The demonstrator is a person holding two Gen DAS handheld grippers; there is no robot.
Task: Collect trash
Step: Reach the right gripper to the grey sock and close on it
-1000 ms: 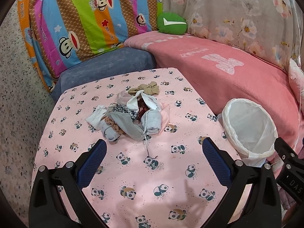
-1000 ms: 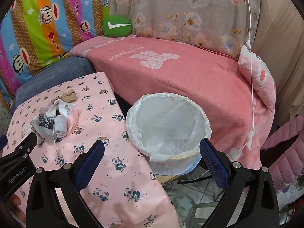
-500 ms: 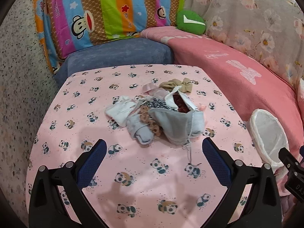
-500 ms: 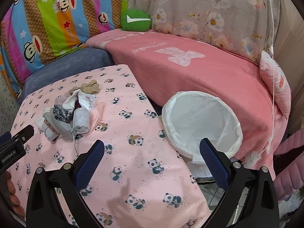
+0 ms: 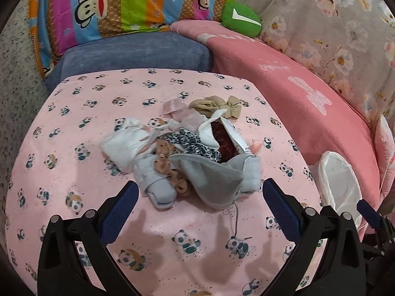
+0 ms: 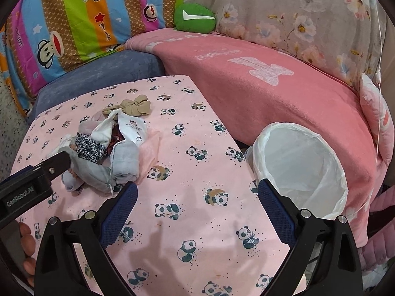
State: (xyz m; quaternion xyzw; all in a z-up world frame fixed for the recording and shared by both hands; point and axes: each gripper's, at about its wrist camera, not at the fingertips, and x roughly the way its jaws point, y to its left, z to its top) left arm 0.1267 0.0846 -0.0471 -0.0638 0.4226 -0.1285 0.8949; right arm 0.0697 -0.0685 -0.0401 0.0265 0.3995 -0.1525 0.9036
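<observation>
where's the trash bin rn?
In the right wrist view, the white-lined trash bin stands off the right edge of the panda-print table, against the pink couch; the left wrist view shows it at far right.

Both wrist views downward, sharing table point(image 5: 74, 148)

Pink blanket point(image 6: 259, 93) over sofa, cartoon-monkey sheet point(image 6: 74, 19) behind

1. You're in a home living room: a sofa point(image 6: 259, 93) draped in a pink blanket and floral cloth.
2. A cartoon-monkey sheet point(image 5: 118, 7) and panda-print tabletop point(image 6: 197, 172) cover lie ahead of your claws.
</observation>
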